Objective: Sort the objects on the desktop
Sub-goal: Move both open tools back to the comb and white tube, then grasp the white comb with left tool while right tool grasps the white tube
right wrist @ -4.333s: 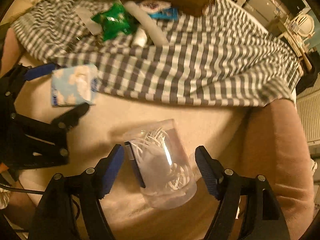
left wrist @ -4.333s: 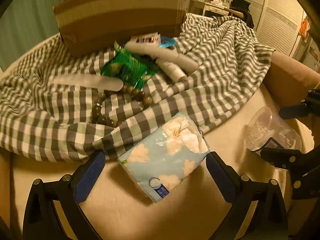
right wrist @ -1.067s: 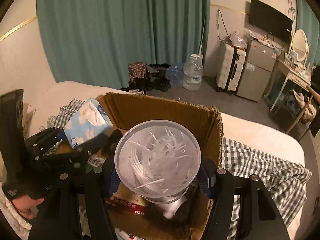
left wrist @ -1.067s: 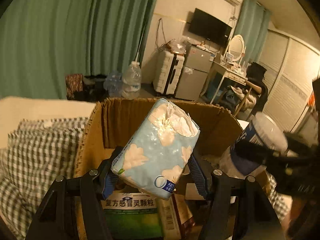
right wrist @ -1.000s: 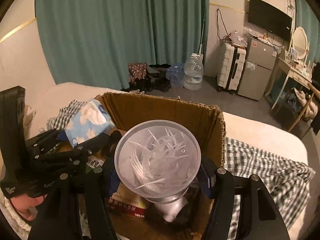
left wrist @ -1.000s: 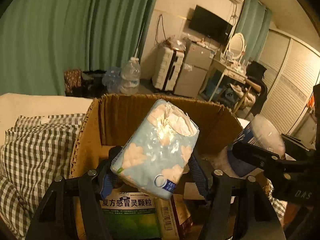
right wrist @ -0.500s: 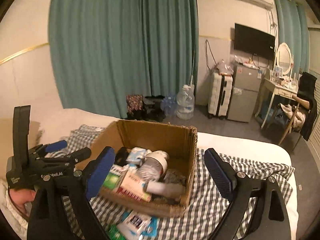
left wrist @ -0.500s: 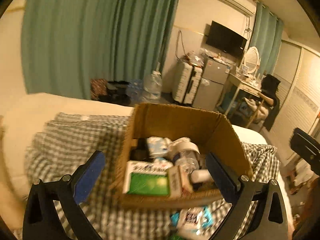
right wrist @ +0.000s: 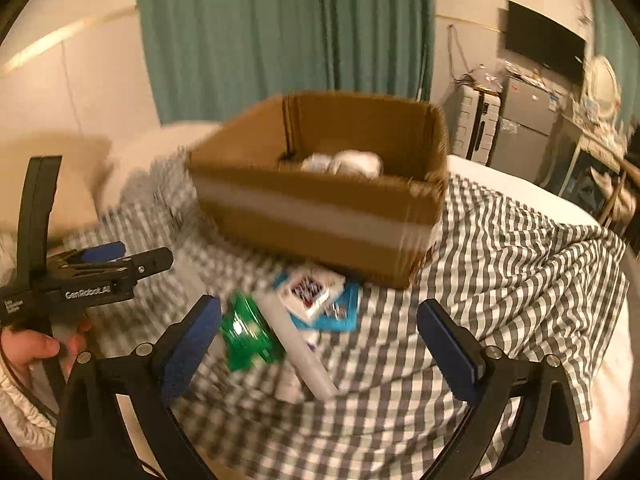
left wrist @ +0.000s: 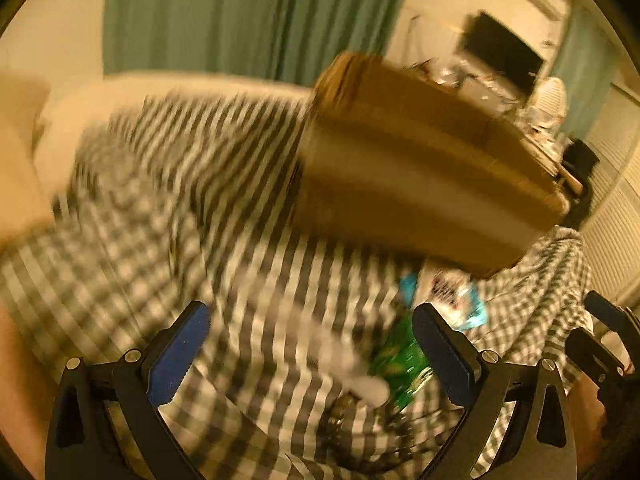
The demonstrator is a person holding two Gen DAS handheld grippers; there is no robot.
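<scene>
Both tongs are standing wide apart with nothing between them. The left gripper [left wrist: 310, 344] is hanging over the checked cloth [left wrist: 240, 240]. The right gripper's [right wrist: 320, 332] jaws are closing a little above a green packet [right wrist: 250, 334] and a white tube [right wrist: 304, 356], lying just beside the cardboard box [right wrist: 320, 216].
</scene>
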